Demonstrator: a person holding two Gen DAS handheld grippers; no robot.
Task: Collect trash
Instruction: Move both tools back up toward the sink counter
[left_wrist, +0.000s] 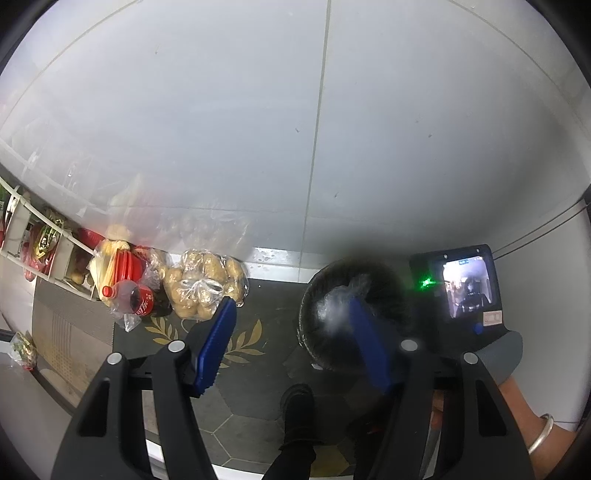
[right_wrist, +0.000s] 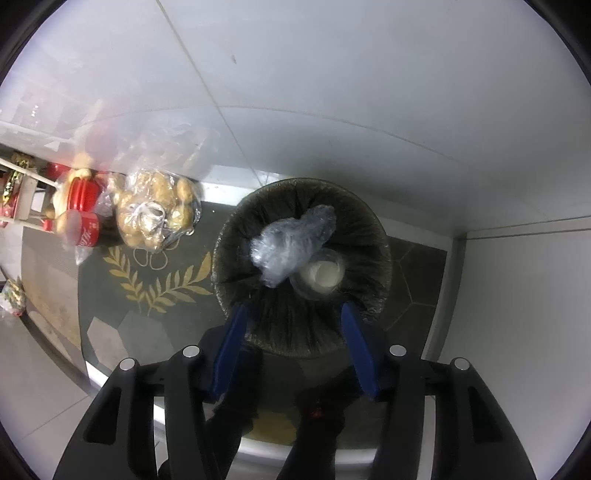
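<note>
One black-lined trash bin stands on the floor against the wall, and two pieces of trash lie in it: one crumpled clear plastic wrap and, just beside it and partly under it, one clear cup with a white inside. The right tongs point down over the bin's near rim; the two blue fingers stand apart with nothing between them, and the wrap lies below them, free of both pads. The left tongs are also apart and empty, one finger over the mat and the other over the bin.

To the left of the bin sits one tied clear bag of potatoes. Touching it on its far side lies one cola bottle with a red label inside a loose clear bag, and behind that one red container. One white shelf unit with red packets stands further left along the wall.

The floor is dark hexagonal tile, covered in part by one dark mat with a gold leaf wreath. The wall is of large pale glossy tiles that mirror the bags faintly, with a pale skirting strip at its foot. In the left wrist view one small screen rides on the right device, and one hand wearing a bangle grips it. Two dark shoes show at the bottom edge.
</note>
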